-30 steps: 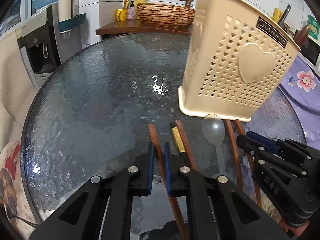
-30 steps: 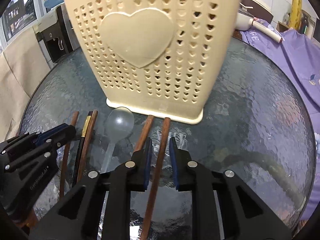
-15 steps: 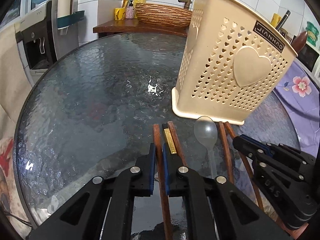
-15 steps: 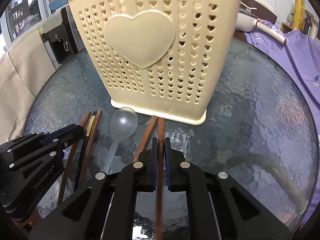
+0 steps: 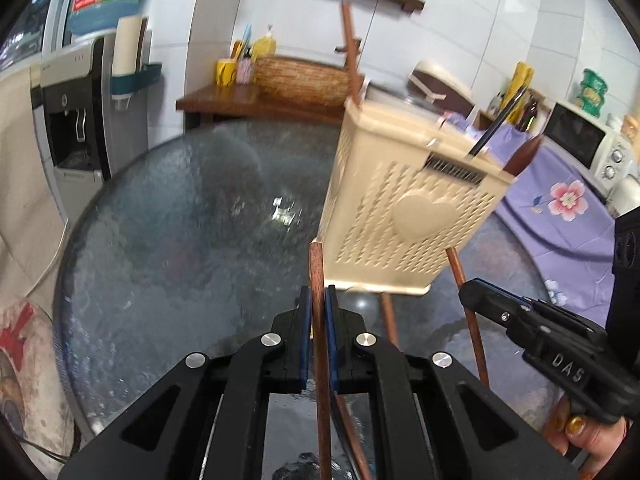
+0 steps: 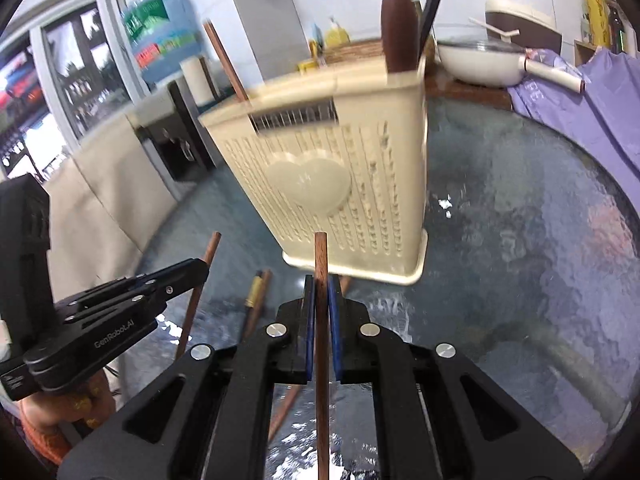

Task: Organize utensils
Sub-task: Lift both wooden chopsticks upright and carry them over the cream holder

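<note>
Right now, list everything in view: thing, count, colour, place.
Holder: 1, cream, on table.
Table: 1, dark glass, round.
Held chopsticks: 2, brown; one in left gripper, one in right.
Loose chopsticks: several, brown, on table before holder.
Utensils in holder: at least 3, brown and dark.
Water dispenser: 1, grey-black, far left.
Pan: 1, white, behind table.
Left gripper: black, jaws shut.
Right gripper: black, jaws shut.

Blurred cream basket (image 5: 404, 204) (holes smeared), chopstick (image 6: 321, 360) tail cut off at bottom edge
</note>
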